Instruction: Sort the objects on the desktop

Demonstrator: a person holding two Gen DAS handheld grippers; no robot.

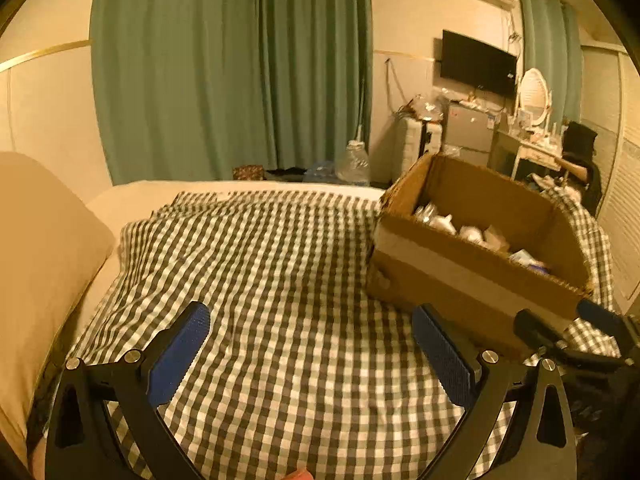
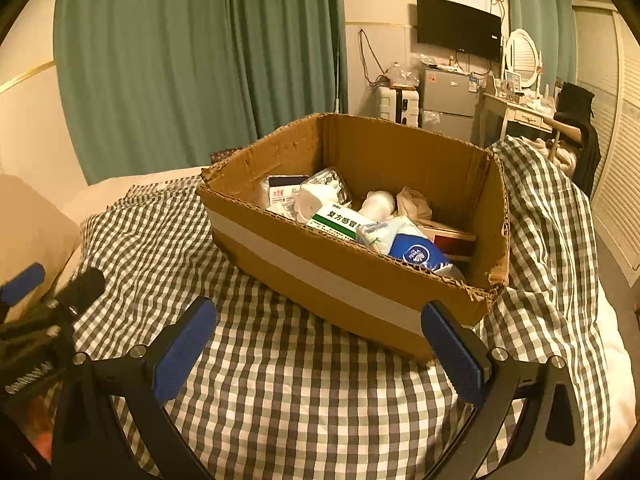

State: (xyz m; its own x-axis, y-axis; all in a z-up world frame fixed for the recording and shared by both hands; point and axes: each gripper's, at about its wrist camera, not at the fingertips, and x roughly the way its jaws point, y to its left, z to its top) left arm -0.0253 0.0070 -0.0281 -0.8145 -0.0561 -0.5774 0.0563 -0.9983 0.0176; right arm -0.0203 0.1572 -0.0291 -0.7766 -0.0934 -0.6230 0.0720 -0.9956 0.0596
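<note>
both tongs gape with nothing between them: the left gripper point(image 1: 308, 350) over bare quilt, the right gripper point(image 2: 316, 338) just short of the box point(image 2: 320, 276). the box sits on the checked quilt point(image 2: 280, 392), holding a tissue pack point(image 2: 420, 256), a medicine carton point(image 2: 340, 220) and other loose packets. best to reach in from above, take one top item squarely, and avoid snagging the torn rim. green curtains point(image 2: 180, 60) and a wall tv point(image 2: 458, 26) stand beyond the bed.
</note>
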